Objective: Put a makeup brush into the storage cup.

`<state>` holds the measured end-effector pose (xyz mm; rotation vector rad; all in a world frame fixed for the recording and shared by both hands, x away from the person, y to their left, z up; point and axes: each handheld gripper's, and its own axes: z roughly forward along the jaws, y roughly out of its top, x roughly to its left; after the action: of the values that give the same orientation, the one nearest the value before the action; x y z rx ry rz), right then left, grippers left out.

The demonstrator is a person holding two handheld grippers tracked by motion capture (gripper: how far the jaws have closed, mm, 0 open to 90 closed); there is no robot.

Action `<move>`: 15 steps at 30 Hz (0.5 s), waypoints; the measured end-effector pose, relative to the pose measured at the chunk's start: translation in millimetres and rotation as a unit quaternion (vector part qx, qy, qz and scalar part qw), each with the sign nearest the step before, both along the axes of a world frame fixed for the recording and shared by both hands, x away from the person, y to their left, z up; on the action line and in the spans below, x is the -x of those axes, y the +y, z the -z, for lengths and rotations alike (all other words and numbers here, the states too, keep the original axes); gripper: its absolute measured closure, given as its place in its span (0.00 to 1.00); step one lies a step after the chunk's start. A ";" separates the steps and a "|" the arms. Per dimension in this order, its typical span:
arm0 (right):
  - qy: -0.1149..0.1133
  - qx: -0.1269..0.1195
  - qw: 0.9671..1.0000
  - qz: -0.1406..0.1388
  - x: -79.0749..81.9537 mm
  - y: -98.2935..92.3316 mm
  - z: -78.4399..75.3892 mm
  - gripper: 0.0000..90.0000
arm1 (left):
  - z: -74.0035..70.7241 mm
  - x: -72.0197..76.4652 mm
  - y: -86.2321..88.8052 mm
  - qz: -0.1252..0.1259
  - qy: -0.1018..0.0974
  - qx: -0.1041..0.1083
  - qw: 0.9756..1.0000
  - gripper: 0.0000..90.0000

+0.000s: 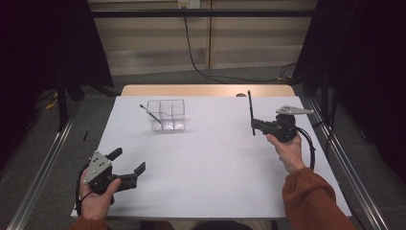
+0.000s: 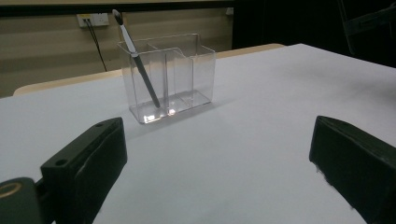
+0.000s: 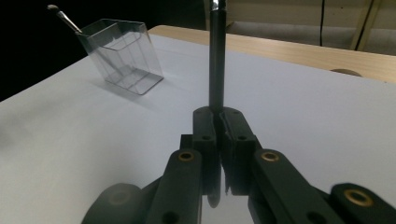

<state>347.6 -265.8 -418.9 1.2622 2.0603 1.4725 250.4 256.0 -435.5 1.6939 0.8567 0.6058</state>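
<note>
A clear plastic organiser (image 1: pixel 167 115) (image 2: pixel 169 74) (image 3: pixel 122 55) with compartments stands on the white table toward the back left. A thin brush (image 1: pixel 150 114) (image 2: pixel 136 56) (image 3: pixel 65 17) leans in its left compartment. My right gripper (image 1: pixel 253 125) (image 3: pixel 217 122) hovers at the right of the table, shut on a second dark brush (image 1: pixel 250 111) (image 3: pixel 216 60) that stands upright from its jaws. My left gripper (image 1: pixel 128 162) (image 2: pixel 219 172) rests at the near left corner, open and empty, aimed toward the organiser.
The white table top (image 1: pixel 215 163) ends in a wooden strip (image 1: pixel 206 90) at the back. Metal rails (image 1: pixel 43 167) run along both sides. A cable (image 1: pixel 206 67) trails across the floor behind.
</note>
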 end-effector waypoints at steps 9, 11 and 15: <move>-0.004 0.003 1.000 -0.028 13.9 13.2 0.4 0.94 | 0.0 -0.1 -1.0 0.001 0.000 0.001 1.000 0.04; 0.000 0.001 0.999 -0.032 15.4 15.1 0.2 0.94 | 0.1 0.0 -1.1 0.002 0.001 0.000 1.000 0.04; -0.005 0.003 0.999 -0.039 20.8 19.0 -1.6 0.94 | 0.0 0.3 -1.1 0.000 0.000 0.000 1.000 0.04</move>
<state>326.8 -246.8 -417.3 1.1823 2.1284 1.5008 250.2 254.9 -435.5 1.6945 0.8569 0.6051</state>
